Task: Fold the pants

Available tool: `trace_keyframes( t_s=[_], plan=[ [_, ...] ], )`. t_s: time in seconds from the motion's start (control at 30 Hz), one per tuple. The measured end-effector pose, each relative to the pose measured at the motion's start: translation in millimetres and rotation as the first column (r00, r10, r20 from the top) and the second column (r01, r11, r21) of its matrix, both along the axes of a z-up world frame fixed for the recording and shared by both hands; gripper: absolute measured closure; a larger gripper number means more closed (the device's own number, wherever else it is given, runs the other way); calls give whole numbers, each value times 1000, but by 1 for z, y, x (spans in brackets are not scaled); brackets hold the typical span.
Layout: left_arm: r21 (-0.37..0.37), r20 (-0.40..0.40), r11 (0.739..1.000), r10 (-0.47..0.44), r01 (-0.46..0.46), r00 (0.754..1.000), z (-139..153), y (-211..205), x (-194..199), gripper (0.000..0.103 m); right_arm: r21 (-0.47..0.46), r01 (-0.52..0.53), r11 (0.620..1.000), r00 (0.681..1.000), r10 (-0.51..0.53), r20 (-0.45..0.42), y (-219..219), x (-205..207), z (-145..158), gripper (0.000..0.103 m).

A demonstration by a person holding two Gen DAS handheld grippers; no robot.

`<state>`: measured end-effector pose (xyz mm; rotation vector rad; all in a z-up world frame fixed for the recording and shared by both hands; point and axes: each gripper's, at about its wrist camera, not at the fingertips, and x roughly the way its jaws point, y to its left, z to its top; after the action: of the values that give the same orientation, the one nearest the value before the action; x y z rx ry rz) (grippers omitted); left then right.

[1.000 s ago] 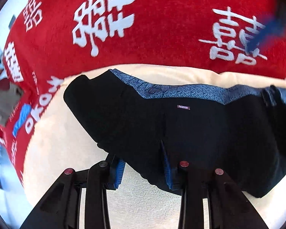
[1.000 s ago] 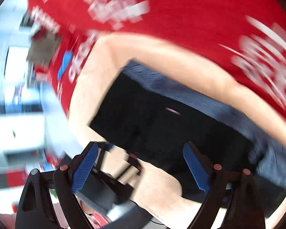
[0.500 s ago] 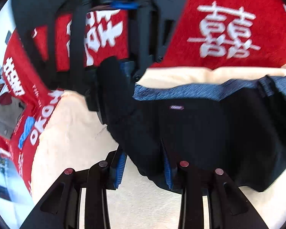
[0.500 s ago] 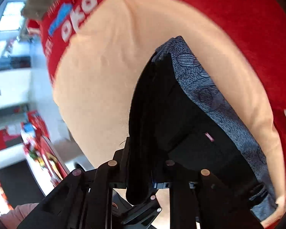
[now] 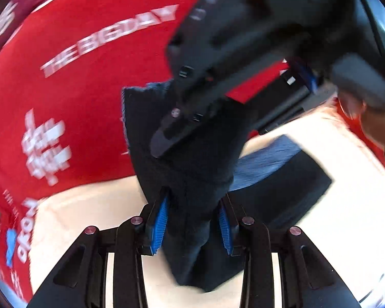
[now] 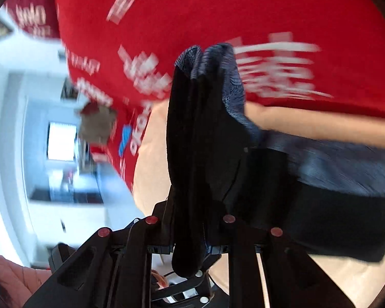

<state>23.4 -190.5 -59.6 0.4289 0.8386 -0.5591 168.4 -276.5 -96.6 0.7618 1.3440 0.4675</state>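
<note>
Left tool [image 5: 192, 222] was clamped on the near edge of the black pants [image 5: 192, 179]. Right tool [image 6: 192, 233] was clamped on a raised fold just beyond. From both tools, the pants' long axis ran rightward across the cream worktop [image 5: 346, 218], over the red cloth [image 5: 77, 89].

The black pants [image 6: 205, 141] bunched between my right fingers hide the pads, so I cannot see them. In my left view my other gripper's body [image 5: 256, 38] blocks the pants' top, and the red cloth's [image 5: 77, 89] white lettering is smeared by blur.
</note>
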Motion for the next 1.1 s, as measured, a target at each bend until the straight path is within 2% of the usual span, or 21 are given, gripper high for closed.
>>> trace_keyframes(
  t_s=[0.13, 0.2, 0.27, 0.3, 0.37, 0.43, 0.53, 0.57, 0.6, 0.67, 0.7, 0.77, 0.83, 0.87, 0.93, 1.0, 1.1],
  plan=[
    [32, -51, 993, -108, 110, 993, -19, -67, -23, 67, 13, 135, 991, 990, -135, -27, -84, -52, -17, 83],
    [62, -92, 987, -142, 148, 986, -41, -97, -36, 67, 4, 182, 983, 982, -181, -57, -120, -72, -35, 83],
    [110, -130, 978, -163, 178, 978, -68, -117, -44, 66, -22, 214, 977, 971, -215, -101, -146, -88, -63, 83],
    [152, -158, 969, -172, 196, 972, -85, -127, -47, 61, -42, 222, 974, 966, -226, -130, -155, -94, -80, 83],
    [222, -192, 950, -178, 219, 965, -109, -136, -54, 58, -61, 226, 972, 954, -233, -190, -171, -104, -111, 81],
    [240, -177, 942, -196, 236, 964, -111, -131, -61, 58, -15, 267, 963, 944, -265, -199, -173, -113, -124, 80],
    [198, -190, 941, -237, 273, 953, -95, -116, -69, 57, 29, 295, 955, 937, -283, -204, -175, -111, -125, 76],
    [181, -203, 949, -219, 257, 954, -86, -106, -67, 56, 26, 295, 955, 937, -284, -203, -176, -111, -123, 76],
    [165, -214, 959, -194, 231, 957, -78, -96, -60, 48, 21, 292, 956, 938, -282, -203, -177, -111, -121, 77],
    [128, -212, 982, -111, 140, 971, -62, -75, -45, 30, 4, 273, 962, 945, -267, -190, -174, -109, -113, 88],
    [115, -193, 991, -49, 72, 980, -53, -61, -33, 29, -11, 254, 967, 953, -253, -165, -168, -111, -109, 90],
    [116, -188, 993, 37, -15, 982, -47, -48, -14, 29, -64, 202, 977, 972, -208, -105, -160, -104, -89, 90],
    [132, -212, 986, 124, -97, 969, -57, -32, 11, 29, -122, 159, 980, 984, -167, -66, -157, -99, -78, 90],
    [142, -229, 982, 155, -125, 961, -66, -27, 20, 29, -182, 130, 975, 987, -145, -74, -156, -95, -82, 89],
    [172, -304, 971, 212, -165, 929, -93, -20, 37, 29, -308, 60, 949, 988, -102, -120, -155, -95, -99, 85],
    [184, -354, 964, 245, -189, 903, -112, -17, 42, 29, -282, 91, 955, 984, -130, -124, -157, -100, -103, 84],
    [161, -351, 963, 261, -216, 899, -116, -14, 41, 23, -316, 129, 940, 979, -172, -111, -156, -107, -95, 81]
  ],
)
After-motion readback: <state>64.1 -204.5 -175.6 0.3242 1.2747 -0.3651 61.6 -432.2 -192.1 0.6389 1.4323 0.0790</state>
